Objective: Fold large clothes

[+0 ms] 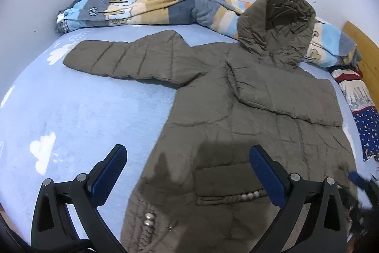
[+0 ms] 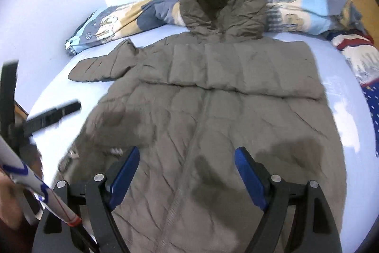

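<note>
A large olive-brown padded jacket [image 1: 248, 115] lies flat on the light blue bed; it also shows in the right wrist view [image 2: 213, 96]. Its hood [image 1: 277, 25] rests against the rolled blanket at the back. The left sleeve [image 1: 123, 58] stretches out to the left. The right sleeve [image 2: 236, 68] is folded across the chest. My left gripper [image 1: 188, 153] is open and empty above the jacket's lower left part, near the pocket. My right gripper [image 2: 187, 155] is open and empty above the lower middle. The left gripper also shows blurred at the left of the right wrist view [image 2: 42, 117].
A striped cartoon-print blanket [image 1: 146, 6] lies rolled along the white wall at the back. A patterned red, white and blue cloth [image 1: 360, 106] lies at the bed's right side by a wooden board [image 1: 364, 49]. The blue sheet [image 1: 83, 110] shows left of the jacket.
</note>
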`<state>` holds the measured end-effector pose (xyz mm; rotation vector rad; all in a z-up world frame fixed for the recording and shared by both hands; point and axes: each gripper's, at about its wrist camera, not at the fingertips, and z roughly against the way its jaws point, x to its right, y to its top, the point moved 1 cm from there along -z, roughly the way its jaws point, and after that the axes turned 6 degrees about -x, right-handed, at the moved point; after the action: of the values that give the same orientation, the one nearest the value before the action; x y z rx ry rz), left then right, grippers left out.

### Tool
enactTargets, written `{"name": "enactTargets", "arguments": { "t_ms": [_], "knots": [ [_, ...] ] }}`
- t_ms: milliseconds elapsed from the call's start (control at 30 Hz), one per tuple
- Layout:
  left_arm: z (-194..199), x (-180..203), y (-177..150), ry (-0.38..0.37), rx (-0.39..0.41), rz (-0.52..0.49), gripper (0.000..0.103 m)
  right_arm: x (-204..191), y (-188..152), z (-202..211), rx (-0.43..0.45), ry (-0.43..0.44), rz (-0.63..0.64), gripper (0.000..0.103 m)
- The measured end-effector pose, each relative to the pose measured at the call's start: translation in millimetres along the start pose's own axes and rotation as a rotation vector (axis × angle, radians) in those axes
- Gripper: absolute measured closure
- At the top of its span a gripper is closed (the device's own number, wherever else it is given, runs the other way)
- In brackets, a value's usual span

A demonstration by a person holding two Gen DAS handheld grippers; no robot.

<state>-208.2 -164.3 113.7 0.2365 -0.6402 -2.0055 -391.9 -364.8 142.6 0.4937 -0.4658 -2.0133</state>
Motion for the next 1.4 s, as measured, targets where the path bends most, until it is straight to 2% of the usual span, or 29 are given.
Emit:
{"name": "enactTargets", "arguments": {
  "t_ms": [67, 100, 133, 167, 200, 267, 367, 433, 567, 633, 733, 800, 1000, 1067, 1100, 1200, 1300, 1400],
  "knots": [
    [-2, -8, 1, 0.016, 0.002, 0.017, 0.000, 9, -19, -3, 0.030, -0.013, -0.006, 0.017],
    [-4, -14, 2, 0.024, 0.002, 0.025, 0.000, 14, -24, -11, 0.019, -0.030, -0.020, 0.017],
    [-5, -20, 3, 0.037, 0.001, 0.035, 0.000, 18, -23, -21, -0.029, -0.044, -0.031, 0.017],
    [-6, -25, 6, 0.049, 0.003, 0.045, 0.000, 20, -18, -22, -0.044, -0.034, -0.040, 0.018],
    [-7, -34, 10, 0.056, 0.005, 0.064, 0.000, 24, -14, -15, -0.021, -0.004, -0.053, 0.018],
    [-6, -50, 17, 0.044, 0.014, 0.098, 0.000, 31, -2, -4, 0.027, 0.033, -0.079, 0.018],
    [-10, -79, 34, 0.004, 0.024, 0.161, 0.000, 35, 1, 4, 0.041, 0.053, -0.085, 0.018],
    [-17, -104, 49, -0.018, 0.023, 0.224, 0.000, 38, 1, 8, 0.028, 0.057, -0.104, 0.018],
    [-36, -161, 74, -0.022, 0.013, 0.358, 0.000, 42, -1, 21, 0.044, 0.129, -0.139, 0.018],
    [-48, -198, 85, -0.052, 0.012, 0.460, 0.002, 42, 2, 23, 0.056, 0.127, -0.136, 0.018],
    [-66, -240, 106, -0.053, 0.008, 0.503, 0.014, 39, 0, 20, 0.045, 0.125, -0.128, 0.018],
    [-79, -268, 117, -0.047, 0.004, 0.549, 0.038, 37, -3, 17, 0.032, 0.132, -0.130, 0.018],
    [-120, -349, 132, -0.148, 0.034, 0.800, 0.040, 35, -8, 1, -0.003, 0.098, -0.087, 0.018],
    [-129, -361, 131, -0.184, 0.055, 0.853, 0.040, 37, -7, -3, -0.009, 0.095, -0.101, 0.018],
    [-136, -369, 131, -0.227, 0.070, 0.895, 0.040, 38, -7, -7, -0.013, 0.095, -0.104, 0.018],
    [-149, -378, 134, -0.289, 0.091, 0.939, 0.040, 39, -10, -16, -0.029, 0.075, -0.101, 0.018],
    [-160, -381, 142, -0.277, 0.112, 0.939, 0.040, 39, -12, -25, -0.048, 0.069, -0.099, 0.018],
    [-177, -384, 143, -0.312, 0.131, 0.994, 0.040, 39, -13, -32, -0.062, 0.056, -0.092, 0.018]
  ]
}}
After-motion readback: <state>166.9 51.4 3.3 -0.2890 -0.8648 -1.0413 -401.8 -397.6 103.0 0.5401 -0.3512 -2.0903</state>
